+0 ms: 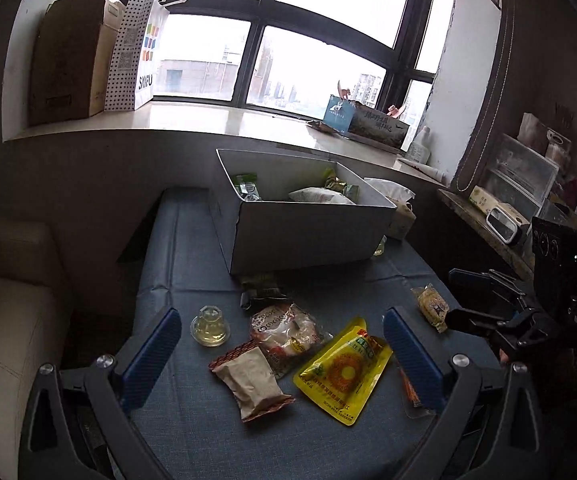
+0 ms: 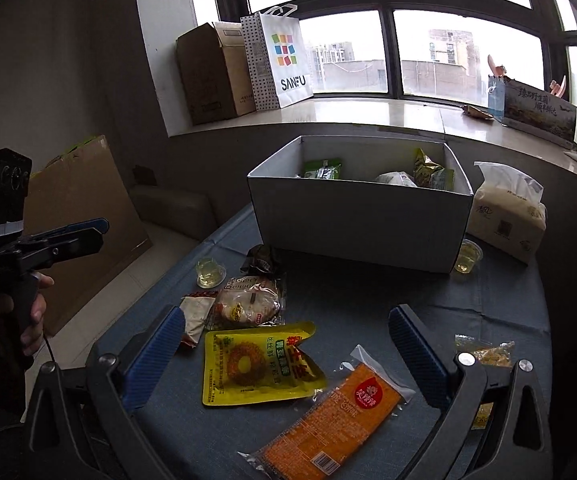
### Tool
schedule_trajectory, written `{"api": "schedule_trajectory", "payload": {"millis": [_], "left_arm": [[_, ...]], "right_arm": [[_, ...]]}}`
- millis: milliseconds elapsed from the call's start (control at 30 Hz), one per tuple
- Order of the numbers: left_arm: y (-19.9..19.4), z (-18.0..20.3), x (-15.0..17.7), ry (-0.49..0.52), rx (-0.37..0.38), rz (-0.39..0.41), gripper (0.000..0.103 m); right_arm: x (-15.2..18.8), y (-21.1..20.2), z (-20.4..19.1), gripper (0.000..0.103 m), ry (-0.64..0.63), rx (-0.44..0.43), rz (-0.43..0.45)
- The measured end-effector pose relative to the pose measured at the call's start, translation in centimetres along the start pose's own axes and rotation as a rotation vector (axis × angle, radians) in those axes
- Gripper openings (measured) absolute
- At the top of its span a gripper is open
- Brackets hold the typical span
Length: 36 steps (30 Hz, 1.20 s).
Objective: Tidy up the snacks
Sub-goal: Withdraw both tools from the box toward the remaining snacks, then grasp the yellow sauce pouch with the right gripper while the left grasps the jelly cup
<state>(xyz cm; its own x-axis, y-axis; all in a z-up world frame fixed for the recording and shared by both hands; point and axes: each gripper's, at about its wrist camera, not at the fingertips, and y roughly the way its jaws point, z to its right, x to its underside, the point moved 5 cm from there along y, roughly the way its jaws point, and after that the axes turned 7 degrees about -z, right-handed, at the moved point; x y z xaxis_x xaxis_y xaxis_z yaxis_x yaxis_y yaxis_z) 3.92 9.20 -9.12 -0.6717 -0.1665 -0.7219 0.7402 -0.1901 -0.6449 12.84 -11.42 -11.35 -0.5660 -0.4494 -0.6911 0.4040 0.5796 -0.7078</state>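
Snacks lie loose on a blue-cloth tabletop [image 1: 192, 440] in front of a white box [image 2: 360, 220] that already holds a few packets. Yellow pouch [image 2: 254, 364] with a sunflower print, flat, one top corner notched; its long axis runs roughly toward the box. Orange packet [image 2: 328, 416] in clear wrap, flat, long axis on a diagonal from near-left to far-right. Round bun in clear wrap [image 2: 246, 304] just beyond the yellow pouch; a tan packet with red ends [image 1: 250, 380] touches it on the left. A small jelly cup [image 1: 209, 326] stands upright, left of the bun.

Left tongs [image 1: 282, 360]: apart, empty, above the tan packet, bun and yellow pouch. Right tongs [image 2: 284, 354]: apart, empty, above the yellow pouch and orange packet.

Right view alone shows the orange packet whole, a second jelly cup [image 2: 466, 256] at the box's right corner beside a tissue pack [image 2: 508, 216], and a hand [image 2: 32, 316] on the left handle. Left view shows only a sliver of the orange packet, but shows a small yellowish packet [image 1: 432, 306] clearly.
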Motion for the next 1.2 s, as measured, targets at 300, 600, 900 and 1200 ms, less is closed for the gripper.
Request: {"api": "schedule_trajectory", "payload": {"millis": [300,600,900,1200], "left_arm": [[0.6,0.6,0.8,0.035,-0.011,-0.023,0.103],[0.3,-1.6,1.4,-0.017,-0.019,-0.026,0.103],[0.4,-2.8,1.9,-0.034,-0.04,-0.039,0.103],[2.0,-3.5,1.9,-0.032,-0.072,-0.08,0.103]], "right_arm": [[-5.4,10.8,-2.4,0.103,-0.076,-0.063,-0.16],[-7.1,19.6,-3.5,0.103,-0.118,0.02,-0.294],[-6.4,22.7,-3.4,0.048,-0.115,0.014,-0.389],[-7.4,15.7,-2.1,0.039,-0.09,-0.05,-0.237]]}}
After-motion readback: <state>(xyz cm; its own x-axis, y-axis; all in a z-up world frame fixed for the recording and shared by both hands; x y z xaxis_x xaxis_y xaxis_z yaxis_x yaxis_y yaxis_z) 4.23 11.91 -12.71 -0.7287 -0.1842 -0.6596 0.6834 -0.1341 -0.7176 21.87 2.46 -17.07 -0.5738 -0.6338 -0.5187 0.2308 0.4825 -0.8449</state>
